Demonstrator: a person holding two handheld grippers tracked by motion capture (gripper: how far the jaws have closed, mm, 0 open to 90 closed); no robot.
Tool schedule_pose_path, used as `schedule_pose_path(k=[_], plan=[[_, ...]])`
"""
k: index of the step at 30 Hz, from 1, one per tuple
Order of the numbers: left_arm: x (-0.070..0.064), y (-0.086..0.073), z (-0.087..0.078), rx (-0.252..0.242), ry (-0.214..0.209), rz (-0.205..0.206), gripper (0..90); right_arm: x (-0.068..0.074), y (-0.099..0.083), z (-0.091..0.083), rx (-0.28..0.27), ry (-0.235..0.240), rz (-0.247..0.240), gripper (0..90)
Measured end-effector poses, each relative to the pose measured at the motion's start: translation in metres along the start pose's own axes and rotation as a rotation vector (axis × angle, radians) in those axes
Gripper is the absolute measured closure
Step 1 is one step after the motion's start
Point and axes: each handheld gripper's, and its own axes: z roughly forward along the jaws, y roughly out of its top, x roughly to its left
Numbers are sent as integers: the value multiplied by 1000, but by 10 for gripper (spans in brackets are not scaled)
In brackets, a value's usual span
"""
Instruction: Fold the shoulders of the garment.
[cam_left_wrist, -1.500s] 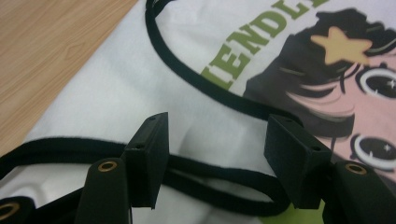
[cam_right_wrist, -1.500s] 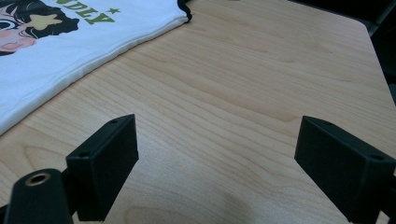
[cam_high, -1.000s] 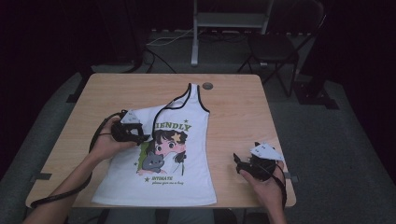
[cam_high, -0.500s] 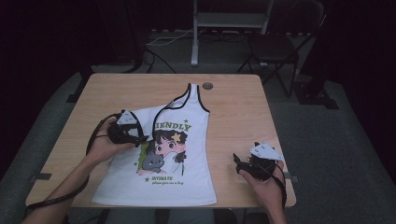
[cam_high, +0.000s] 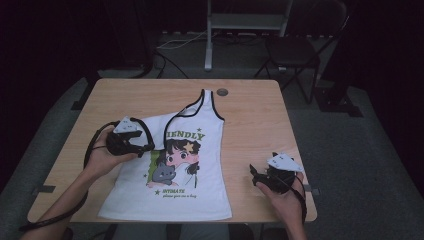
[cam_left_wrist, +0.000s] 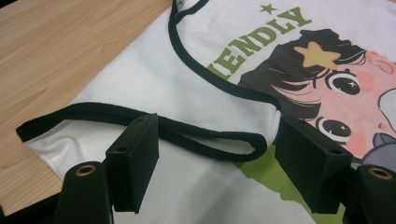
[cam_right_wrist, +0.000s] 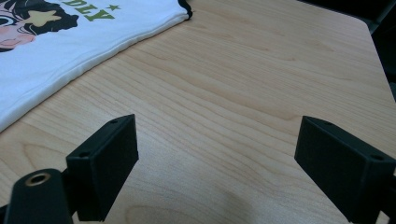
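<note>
Garment: a white sleeveless cotton tank top with black trim and a cartoon girl print (cam_high: 175, 172) lies flat on the light wooden surface (cam_high: 250, 115), its hem toward the person.
Folded part: the top's near shoulder strap (cam_left_wrist: 140, 122) is turned over onto the chest, just in front of the left gripper (cam_high: 146, 146).
Left gripper: its 2 black jaws stand wide apart over the white cloth, with the black-trimmed strap loop lying between them; whether the jaws touch the cloth cannot be told, and they pinch nothing.
Print: the green lettering and the girl's face lie just beyond the left gripper, toward its right jaw.
Right gripper (cam_high: 257, 175): near the front right corner of the surface, well apart from the top's side edge; jaws spread wide over bare wood, holding nothing.
Top seen from the right gripper (cam_right_wrist: 70, 42): ahead and to the left of its jaws.
</note>
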Motion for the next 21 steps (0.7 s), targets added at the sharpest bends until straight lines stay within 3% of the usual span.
schedule_pose_path(k=[3,21], plan=[[-1,-2,-5,-7,7,-14,218,0,0,0,-1,0,-2,128],[1,-18,-38,-83,22,-68,218,0,0,0,2,-2,-3,127]])
